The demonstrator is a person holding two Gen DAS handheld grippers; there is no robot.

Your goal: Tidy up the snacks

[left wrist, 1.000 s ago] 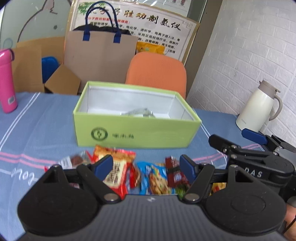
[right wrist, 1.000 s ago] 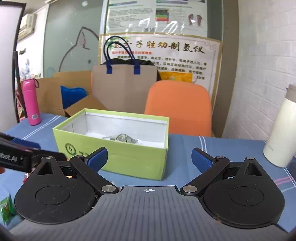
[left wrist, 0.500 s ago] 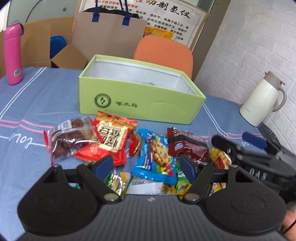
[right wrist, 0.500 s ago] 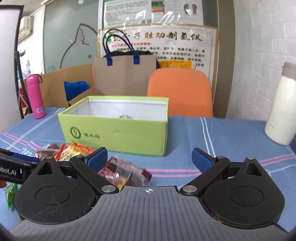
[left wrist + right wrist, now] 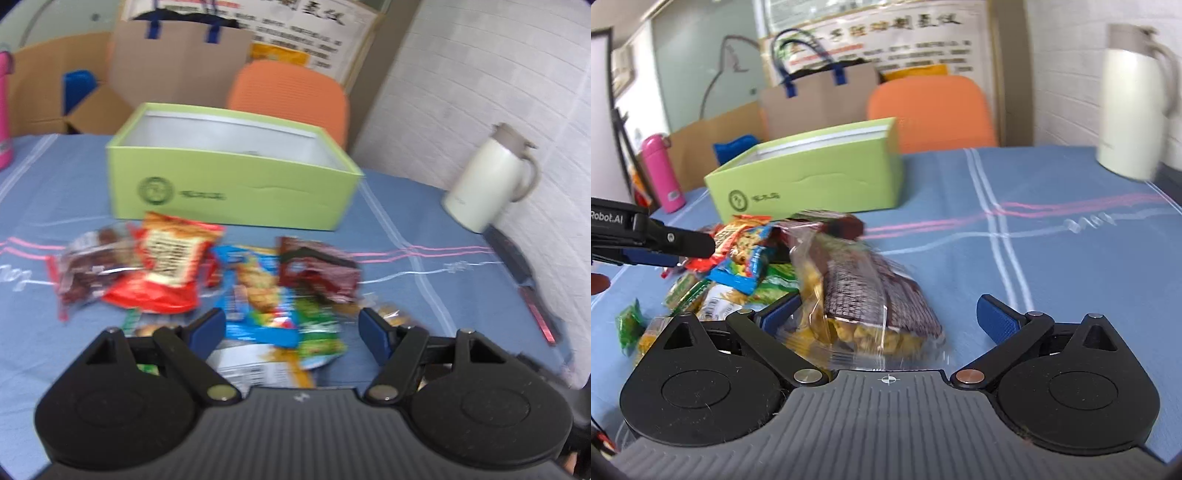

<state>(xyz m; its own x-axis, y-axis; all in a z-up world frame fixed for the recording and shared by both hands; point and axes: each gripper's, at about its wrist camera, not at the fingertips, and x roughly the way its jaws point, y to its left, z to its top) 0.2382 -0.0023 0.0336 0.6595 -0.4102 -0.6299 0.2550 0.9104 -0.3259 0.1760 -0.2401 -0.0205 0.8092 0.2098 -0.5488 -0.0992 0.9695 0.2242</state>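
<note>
The snack packets (image 5: 236,291) lie heaped on the surface (image 5: 424,280) just near of the green box (image 5: 236,188) — handy for loading. We hold both tools, left (image 5: 291,326) and right (image 5: 886,314), agape over them, gripping nothing.

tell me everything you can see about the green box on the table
The green box is a lime-green rectangular carton, apparently cardboard, with no lid on and a pale whitish lining. Its long front wall bears a dark green round logo with small characters beside it, and shows a slight crease. It stands upright on the blue tablecloth, in front of the orange chair and just behind the heap of snack packets; whether the nearest packets touch it is unclear. From these angles, its contents are hardly visible. Neither gripper touches it.
</note>
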